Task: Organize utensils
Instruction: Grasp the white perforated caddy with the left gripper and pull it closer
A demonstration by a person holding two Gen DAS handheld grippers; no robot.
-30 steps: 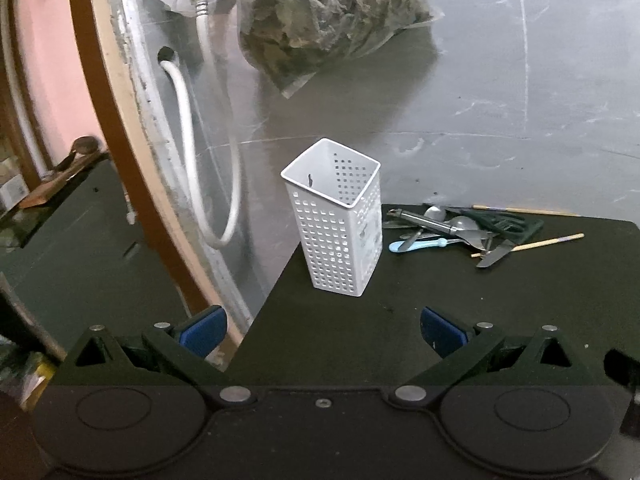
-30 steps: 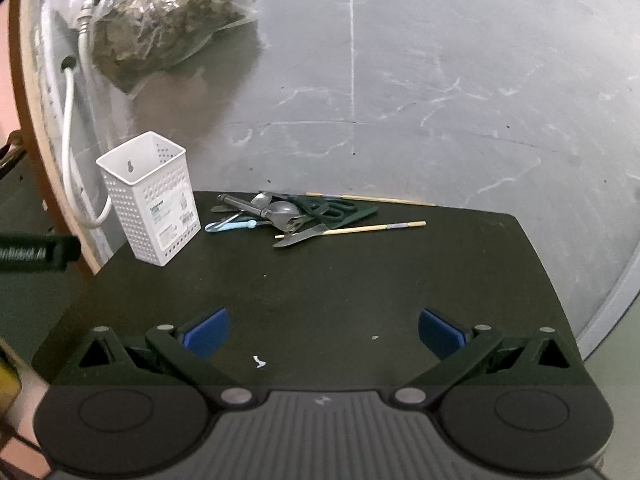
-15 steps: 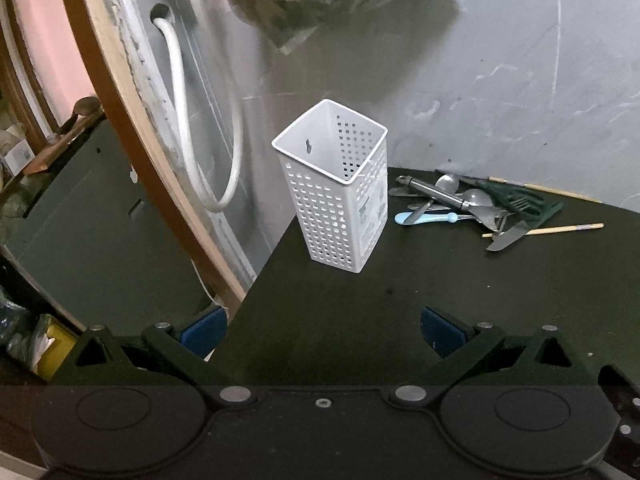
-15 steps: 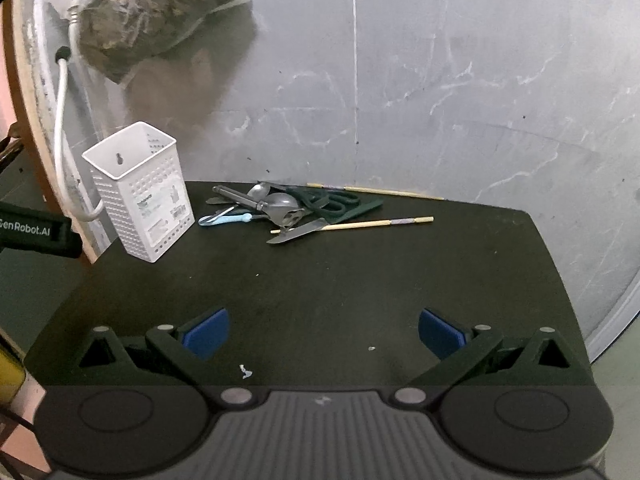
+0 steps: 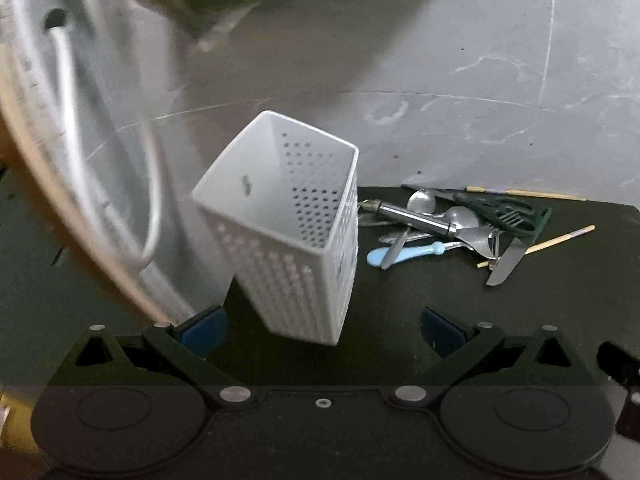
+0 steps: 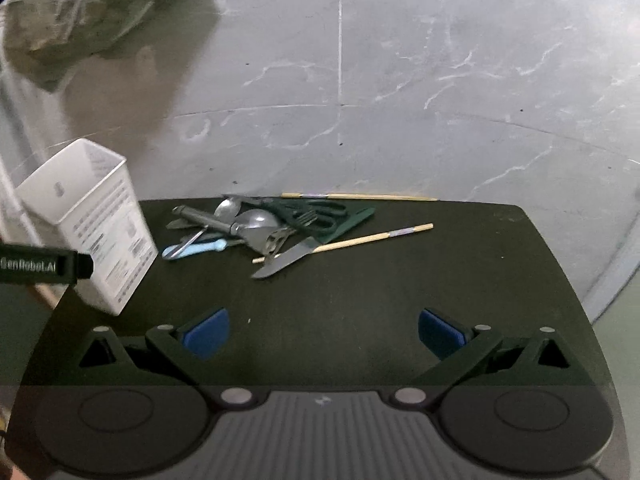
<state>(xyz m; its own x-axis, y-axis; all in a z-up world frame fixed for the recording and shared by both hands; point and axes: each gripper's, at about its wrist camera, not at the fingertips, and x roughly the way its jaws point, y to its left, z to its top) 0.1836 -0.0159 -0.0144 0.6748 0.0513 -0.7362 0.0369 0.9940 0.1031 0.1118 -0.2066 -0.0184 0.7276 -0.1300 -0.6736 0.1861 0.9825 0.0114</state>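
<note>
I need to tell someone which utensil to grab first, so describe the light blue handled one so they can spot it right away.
On the black table, look at the pile of utensils beside the white perforated holder. The light blue handled utensil lies at the pile's near left edge, closest to the holder. It is the only pale blue piece among bare metal, dark green plastic and wooden chopsticks.

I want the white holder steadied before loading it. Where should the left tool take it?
Judging by its pose, grip the white perforated holder low across its two side walls, coming straight in from the near side. It stands upright on the table's left corner, between the left tool's open fingers, and its flat walls suit the pads.
</note>
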